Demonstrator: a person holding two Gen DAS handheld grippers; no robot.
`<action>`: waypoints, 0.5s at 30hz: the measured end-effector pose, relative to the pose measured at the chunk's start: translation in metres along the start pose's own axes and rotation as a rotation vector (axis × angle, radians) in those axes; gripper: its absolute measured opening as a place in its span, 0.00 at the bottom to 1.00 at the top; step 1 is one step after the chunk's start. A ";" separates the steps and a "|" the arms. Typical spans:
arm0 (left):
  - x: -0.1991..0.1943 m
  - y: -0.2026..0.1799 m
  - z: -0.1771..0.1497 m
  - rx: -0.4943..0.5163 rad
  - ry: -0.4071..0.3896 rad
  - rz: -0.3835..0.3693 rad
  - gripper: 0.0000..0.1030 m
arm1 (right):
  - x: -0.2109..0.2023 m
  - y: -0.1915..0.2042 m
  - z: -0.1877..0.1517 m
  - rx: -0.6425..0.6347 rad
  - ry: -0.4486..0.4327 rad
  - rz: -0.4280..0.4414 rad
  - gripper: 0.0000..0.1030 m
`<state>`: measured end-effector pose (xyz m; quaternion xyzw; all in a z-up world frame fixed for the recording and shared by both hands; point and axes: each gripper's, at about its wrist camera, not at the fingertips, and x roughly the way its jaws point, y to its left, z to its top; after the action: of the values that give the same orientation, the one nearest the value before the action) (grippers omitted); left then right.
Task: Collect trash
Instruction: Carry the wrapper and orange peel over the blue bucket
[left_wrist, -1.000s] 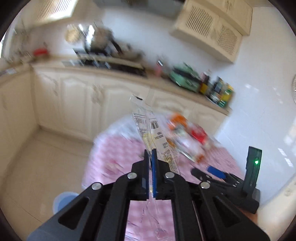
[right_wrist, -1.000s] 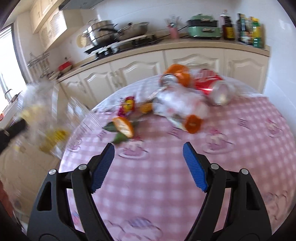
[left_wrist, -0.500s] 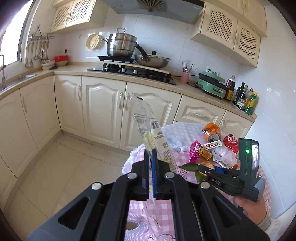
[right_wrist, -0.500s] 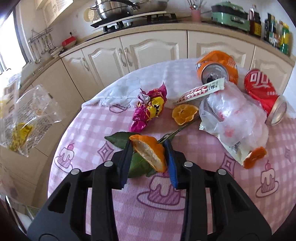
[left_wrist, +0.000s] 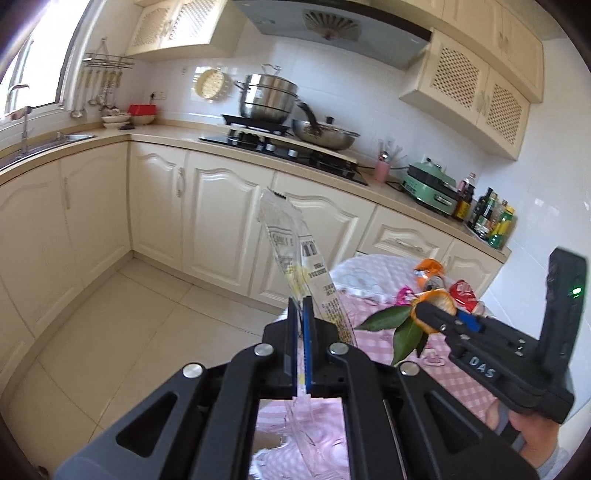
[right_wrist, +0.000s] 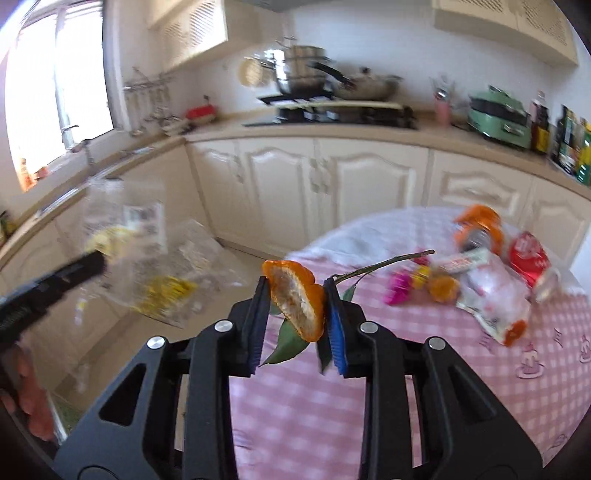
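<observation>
The right gripper (right_wrist: 297, 314), its jaws having just closed on the orange peel (right_wrist: 295, 295), is lifting it off the pink table (right_wrist: 406, 387); the left gripper (left_wrist: 302, 332) is pinching a clear wrapper (left_wrist: 295, 251), probably empty

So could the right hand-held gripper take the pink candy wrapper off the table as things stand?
Probably not yet: the right hand-held gripper is shut on the orange peel, lifted clear. The pink candy wrapper itself lies uncovered.
</observation>
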<state>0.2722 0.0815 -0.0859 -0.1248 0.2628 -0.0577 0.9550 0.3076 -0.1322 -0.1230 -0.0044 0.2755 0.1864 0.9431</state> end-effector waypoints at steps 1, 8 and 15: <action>-0.005 0.010 -0.001 -0.009 -0.003 0.014 0.02 | 0.002 0.015 0.002 -0.017 0.000 0.025 0.28; -0.013 0.084 -0.019 -0.055 0.068 0.120 0.02 | 0.060 0.107 -0.014 -0.098 0.097 0.173 0.28; 0.030 0.161 -0.065 -0.147 0.232 0.215 0.02 | 0.151 0.165 -0.073 -0.156 0.300 0.225 0.28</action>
<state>0.2709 0.2177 -0.1979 -0.1579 0.3868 0.0499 0.9072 0.3290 0.0664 -0.2479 -0.0745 0.3962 0.3085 0.8616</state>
